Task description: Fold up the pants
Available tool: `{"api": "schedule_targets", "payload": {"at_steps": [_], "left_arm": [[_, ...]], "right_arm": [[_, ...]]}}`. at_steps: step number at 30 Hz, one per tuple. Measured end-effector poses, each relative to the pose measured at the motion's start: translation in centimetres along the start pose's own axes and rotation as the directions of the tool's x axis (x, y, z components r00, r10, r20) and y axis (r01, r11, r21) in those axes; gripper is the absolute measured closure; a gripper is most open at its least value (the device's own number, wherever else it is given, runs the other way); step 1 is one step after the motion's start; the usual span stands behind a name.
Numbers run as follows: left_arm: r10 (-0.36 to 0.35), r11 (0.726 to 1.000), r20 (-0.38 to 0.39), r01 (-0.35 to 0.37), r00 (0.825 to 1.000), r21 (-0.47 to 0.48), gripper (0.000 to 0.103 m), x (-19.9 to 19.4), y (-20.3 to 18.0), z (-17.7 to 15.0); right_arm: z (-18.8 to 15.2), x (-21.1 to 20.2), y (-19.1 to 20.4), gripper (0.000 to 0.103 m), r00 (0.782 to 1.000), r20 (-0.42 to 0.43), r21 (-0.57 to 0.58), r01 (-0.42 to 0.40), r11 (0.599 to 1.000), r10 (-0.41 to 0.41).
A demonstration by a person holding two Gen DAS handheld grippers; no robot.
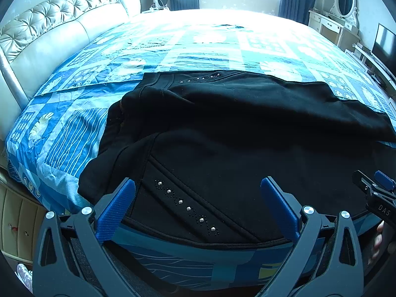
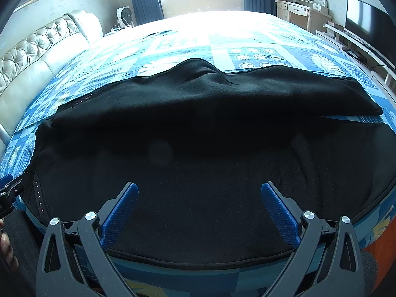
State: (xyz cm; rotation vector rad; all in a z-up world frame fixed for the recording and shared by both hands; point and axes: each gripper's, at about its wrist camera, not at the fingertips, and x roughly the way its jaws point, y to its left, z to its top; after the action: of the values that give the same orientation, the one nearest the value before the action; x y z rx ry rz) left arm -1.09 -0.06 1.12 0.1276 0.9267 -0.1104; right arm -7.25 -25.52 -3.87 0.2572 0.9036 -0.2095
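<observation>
- Clearly, in the left wrist view, the black pants (image 1: 222,128) lie spread on the bed (image 1: 74,133), near its front edge, on a blue patterned bedspread.
- The left gripper (image 1: 198,198) hovers over the near waist corner with its jaws wide apart, holding nothing; a line of studs (image 1: 188,208) marks the pocket just ahead.
- The cloth looks thick, soft and limp, probably fleece: it should sag and drape when lifted, not slide. The stitched hem at the near edge seems the firmest place to pinch.
- The waistband sits to the left in this view, so the long axis runs left to right across the bed.
- In the right wrist view, the right gripper (image 2: 199,199) also has its jaws apart and empty, over the near leg.
- The two legs stretch off to the right, side by side, with a thin gap between them at the far end; the far leg shows a raised wrinkle.
</observation>
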Motion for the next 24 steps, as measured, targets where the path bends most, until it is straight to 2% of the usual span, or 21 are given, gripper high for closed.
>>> {"api": "schedule_targets", "payload": {"at_steps": [13,16,21,24], "left_arm": [[-0.002,1.0,0.002,0.002,1.0,0.005,0.002,0.0,0.0,0.0],[-0.003,1.0,0.004,0.003,1.0,0.006,0.002,-0.1,0.1,0.0],[-0.005,1.0,-0.003,0.005,1.0,0.008,0.002,0.2,0.0,0.0],[0.002,1.0,-0.009,-0.002,1.0,0.016,0.002,0.6,-0.1,-0.3]], "right_arm": [[0.0,0.1,-0.1,0.004,1.0,-0.012,0.001,-0.008,1.0,0.008],[0.7,-0.4,-0.7,0.004,0.999,-0.017,0.005,-0.031,1.0,0.031],[3.3,-3.4,-4.8,0.004,0.992,0.027,0.044,-0.127,0.991,0.126],[4.8,-6.1,-10.7,0.004,0.983,0.107,0.105,-0.159,0.982,0.147]]}}
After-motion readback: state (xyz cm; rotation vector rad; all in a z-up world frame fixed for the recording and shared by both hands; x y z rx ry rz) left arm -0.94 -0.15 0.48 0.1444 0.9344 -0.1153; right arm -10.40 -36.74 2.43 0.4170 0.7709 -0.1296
